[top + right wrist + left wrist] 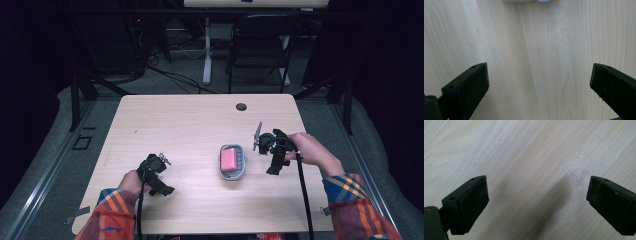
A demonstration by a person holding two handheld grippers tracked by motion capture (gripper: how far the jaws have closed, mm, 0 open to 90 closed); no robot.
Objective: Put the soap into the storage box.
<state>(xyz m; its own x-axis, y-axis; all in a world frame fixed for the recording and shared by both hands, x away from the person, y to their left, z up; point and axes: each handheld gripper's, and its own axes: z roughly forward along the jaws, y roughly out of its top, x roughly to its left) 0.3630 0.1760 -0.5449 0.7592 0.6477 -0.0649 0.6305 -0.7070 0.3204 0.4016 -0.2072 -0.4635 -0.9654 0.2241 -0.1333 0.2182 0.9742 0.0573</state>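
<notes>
A pink bar of soap (230, 159) lies in a light grey soap dish (241, 171) near the middle of the wooden table (200, 125). My left gripper (165, 186) rests low at the front left, well apart from the dish; in the left gripper view its jaws stand wide open over bare wood (536, 182). My right gripper (274, 165) hangs just right of the dish, pointing down. In the right gripper view its jaws are wide open, nothing between them, and the dish's pale rim (524, 0) peeks in at the top edge.
A round cable hole (241, 106) sits near the table's far edge. A black folding chair (260, 45) and a white desk leg (207, 50) stand beyond the table. Cables (303, 190) trail from both grippers toward the front edge.
</notes>
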